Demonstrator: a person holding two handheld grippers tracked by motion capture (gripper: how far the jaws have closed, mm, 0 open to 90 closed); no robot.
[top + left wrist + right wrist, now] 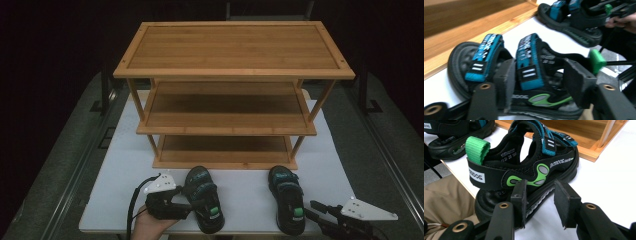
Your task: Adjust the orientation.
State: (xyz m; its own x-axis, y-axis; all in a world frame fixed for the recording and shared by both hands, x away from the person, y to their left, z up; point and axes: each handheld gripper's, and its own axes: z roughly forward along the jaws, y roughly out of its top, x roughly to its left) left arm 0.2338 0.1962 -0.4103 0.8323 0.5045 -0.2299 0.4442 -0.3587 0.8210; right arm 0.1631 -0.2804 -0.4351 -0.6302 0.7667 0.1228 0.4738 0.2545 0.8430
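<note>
Two black sandals with blue straps and green heel loops stand on the white table in front of a wooden shelf (232, 47). My left gripper (186, 202) lies at the left side of the left sandal (205, 200). In the left gripper view, my left gripper (540, 82) is open, with that sandal's (530, 50) side and rear strap in the wide gap between its pads. My right gripper (312, 210) sits low at the right sandal's (287, 200) outer side. In the right gripper view, my right gripper (541, 202) is open, just short of the sandal's (524, 170) sole.
The shelf has three bare tiers; its bottom board (474, 30) runs close behind the sandals. The table (245, 195) ends right behind the heels. A hand (150, 225) holds the left gripper. Beige cloth (446, 197) shows below the table edge.
</note>
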